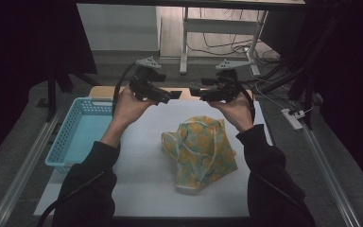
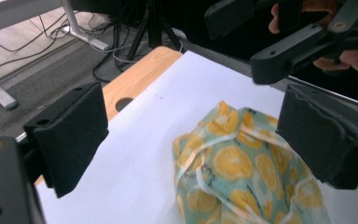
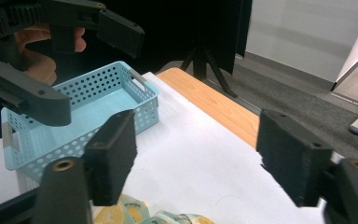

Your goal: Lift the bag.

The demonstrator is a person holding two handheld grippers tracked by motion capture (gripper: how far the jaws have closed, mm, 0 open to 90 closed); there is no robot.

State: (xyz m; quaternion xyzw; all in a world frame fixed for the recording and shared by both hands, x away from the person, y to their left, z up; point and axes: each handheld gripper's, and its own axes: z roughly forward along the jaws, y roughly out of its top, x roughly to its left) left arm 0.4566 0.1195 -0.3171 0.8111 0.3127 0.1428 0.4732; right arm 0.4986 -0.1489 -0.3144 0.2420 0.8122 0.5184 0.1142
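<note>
Table (image 1: 137, 189): wide, covered by a white sheet, a strip of bare wood showing at the far edge.

Basket (image 1: 78, 135): light blue, perforated walls, sits on the person's left side of the table, well apart from the cloth. In the right gripper view it stands beyond the jaws, handle on its near end wall.

Cloth bag (image 1: 201, 153): teal fabric with a yellow lemon-slice print and pale straps, lies crumpled in a heap on the white sheet, right of centre, nearer the person's right forearm. The left gripper view looks down on its rumpled top; its edge shows at the bottom of the right gripper view.

Left gripper (image 1: 176, 94): held up above the far part of the table, pointing toward the right gripper. Jaws wide apart, nothing between the pads, clear of the cloth.

Right gripper (image 1: 194, 90): held at about the same height, tip facing the left one, the two tips near but not touching. Jaws apart, gripping nothing.
</note>
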